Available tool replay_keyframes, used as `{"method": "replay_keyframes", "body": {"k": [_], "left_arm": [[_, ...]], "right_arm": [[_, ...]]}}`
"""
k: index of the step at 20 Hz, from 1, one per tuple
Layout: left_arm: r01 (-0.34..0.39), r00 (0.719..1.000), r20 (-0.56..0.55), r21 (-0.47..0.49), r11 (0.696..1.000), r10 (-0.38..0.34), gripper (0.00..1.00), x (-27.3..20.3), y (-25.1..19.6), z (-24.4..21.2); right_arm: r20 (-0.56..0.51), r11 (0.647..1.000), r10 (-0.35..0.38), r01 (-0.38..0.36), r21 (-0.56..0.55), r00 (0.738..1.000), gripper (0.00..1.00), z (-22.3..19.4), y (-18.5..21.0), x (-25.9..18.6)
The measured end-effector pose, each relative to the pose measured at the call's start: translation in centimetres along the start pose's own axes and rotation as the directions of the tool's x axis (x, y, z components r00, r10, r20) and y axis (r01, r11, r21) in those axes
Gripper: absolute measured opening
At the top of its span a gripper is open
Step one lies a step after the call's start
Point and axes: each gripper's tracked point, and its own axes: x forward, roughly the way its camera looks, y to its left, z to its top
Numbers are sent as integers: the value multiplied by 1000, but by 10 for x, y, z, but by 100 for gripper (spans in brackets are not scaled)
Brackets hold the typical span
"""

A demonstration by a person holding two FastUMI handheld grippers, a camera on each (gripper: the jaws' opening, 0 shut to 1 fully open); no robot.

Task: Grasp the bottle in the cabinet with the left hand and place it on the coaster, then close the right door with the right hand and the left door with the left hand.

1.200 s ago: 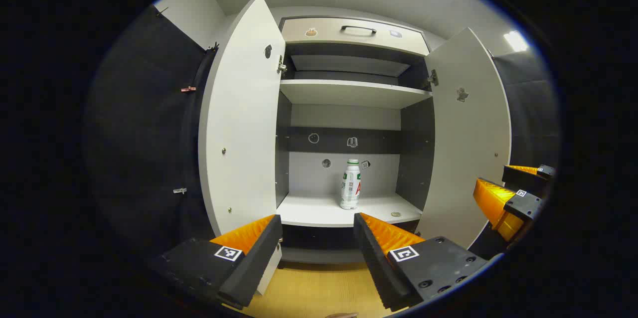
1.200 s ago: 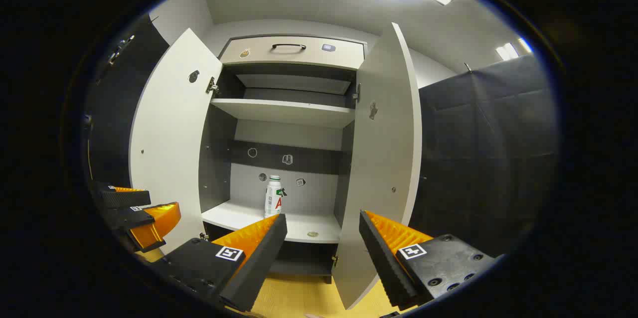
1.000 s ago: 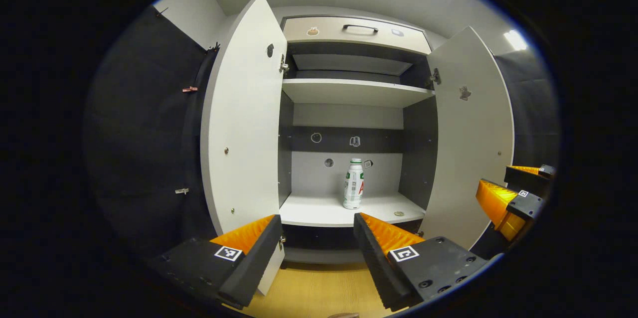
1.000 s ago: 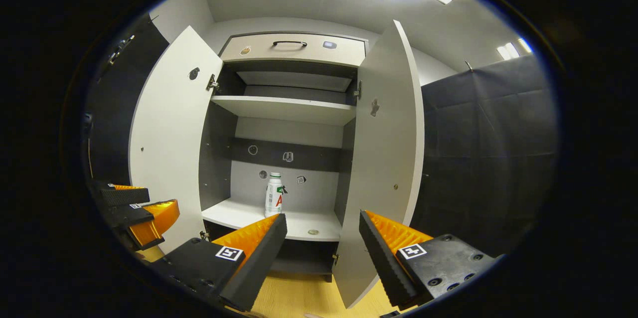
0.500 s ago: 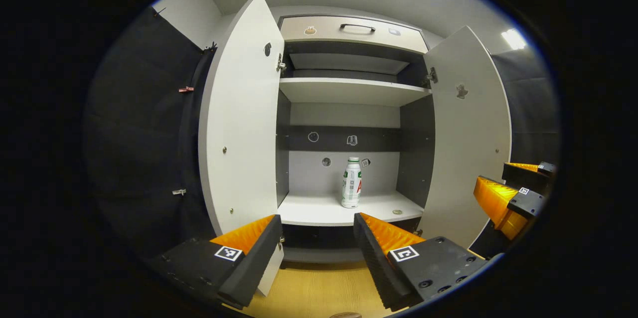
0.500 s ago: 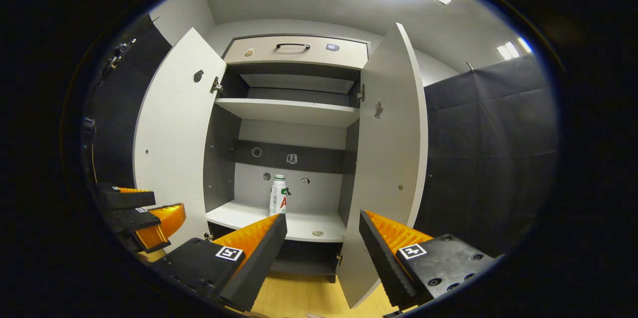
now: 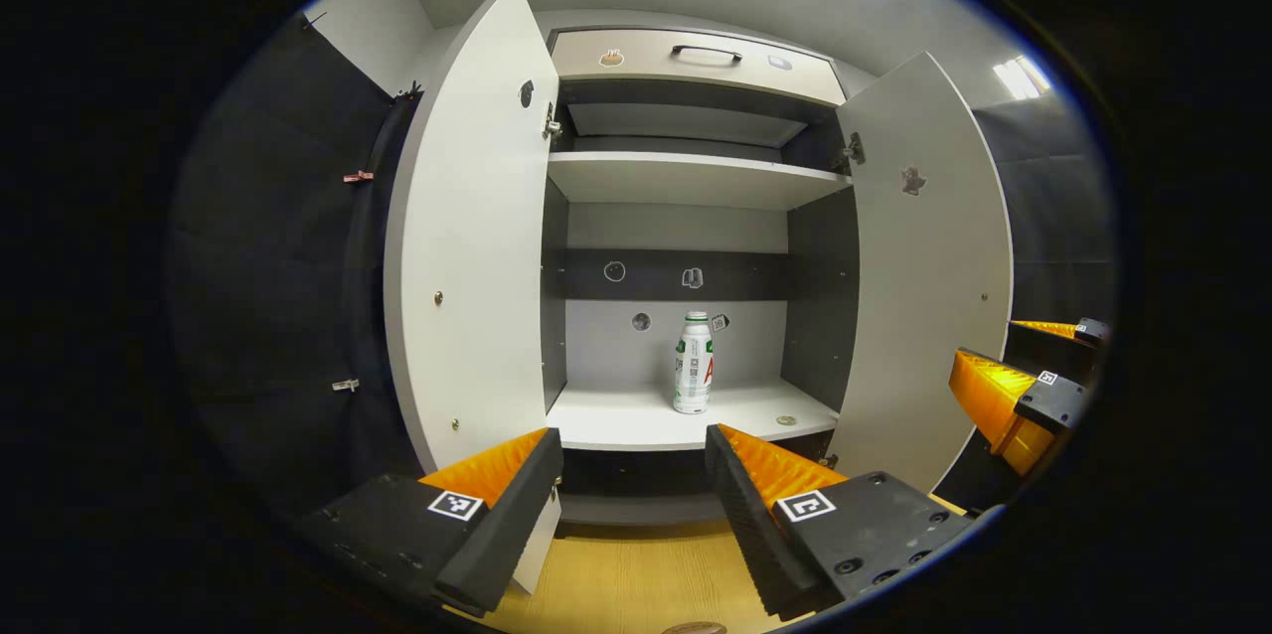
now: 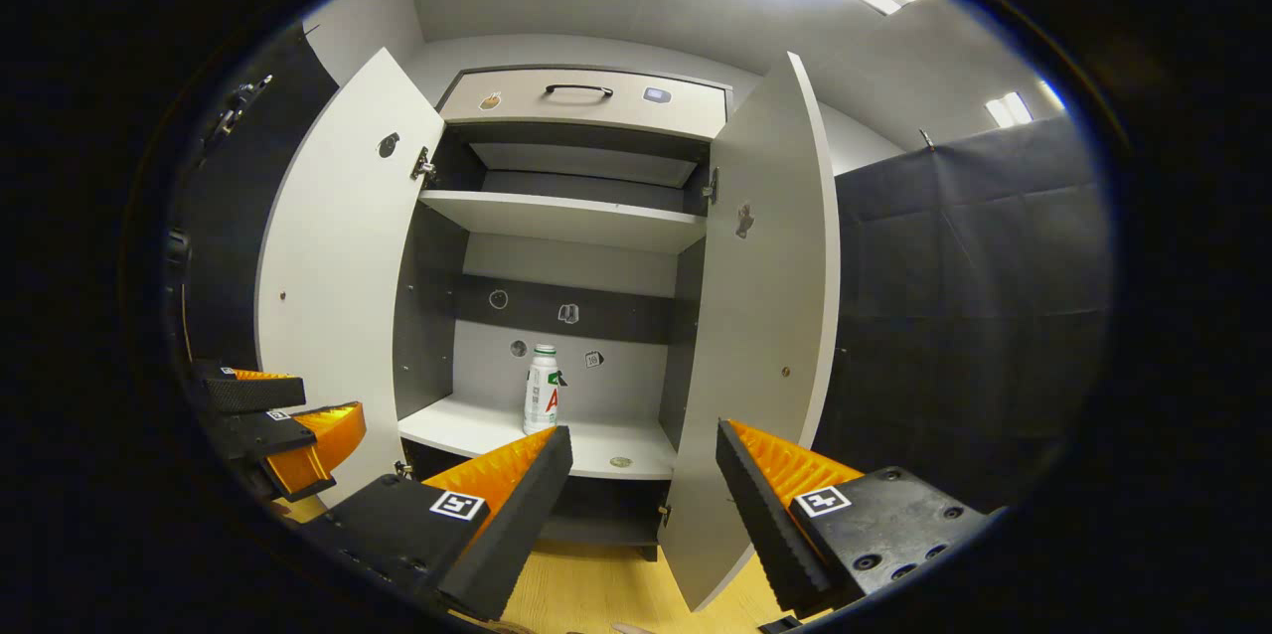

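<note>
A: Item one, left gripper (image 7: 633,445). State of the fingers?

B: Spread wide, nothing held or touched between them. Only the open cabinet front and a strip of yellow wooden floor (image 7: 636,579) are seen through the gap.

A: Item two, right gripper (image 8: 644,443)?

B: Likewise spread wide, nothing gripped, nothing in contact. The lower edge of the right door (image 8: 765,316) is framed between its fingers but is well apart from them.

A: Is either gripper recorded in the other's view?

B: Yes. In the left gripper view the right one is seen at the far right edge (image 7: 1024,371), in the right gripper view the left one at the lower left (image 8: 273,420). Both are seen with jaws parted, held in front of the cabinet (image 7: 686,177) and outside it.

A: Item three, the bottle?

B: A white bottle (image 7: 693,363) with a pale cap is listed standing upright on the lower shelf (image 7: 636,420), near the back panel, roughly mid-width. It is well apart from both grippers.

A: The coaster?

B: A small round disc (image 7: 786,420) is noted lying flat on the same shelf, toward the front right corner, apart from the bottle. Too small to describe further.

A: Doors?

B: Left door (image 7: 467,246) and right door are both entered as swung fully open.

A: Remaining fittings?

B: An upper shelf (image 7: 686,179), bare, and above it a drawer front (image 7: 696,66) with a dark handle.
</note>
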Motion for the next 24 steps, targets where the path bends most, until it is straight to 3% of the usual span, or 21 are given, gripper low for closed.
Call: {"method": "replay_keyframes", "body": {"k": [6,11,17,24], "left_arm": [[31,1000,-3,8,999,-31,92,12,-2,0],[39,999,-2,3,999,-39,92,44,-12,2],[54,998,26,3,999,-54,92,122,-33,9],[81,997,-6,35,996,-81,92,231,-55,-1]], "right_arm": [[4,1000,-15,15,-15,1000,97,-2,4,1],[5,1000,10,-10,-8,1000,97,-7,5,34],[-8,998,63,-62,13,998,98,-20,8,97],[8,995,84,-84,-54,996,98,-34,6,149]]}}
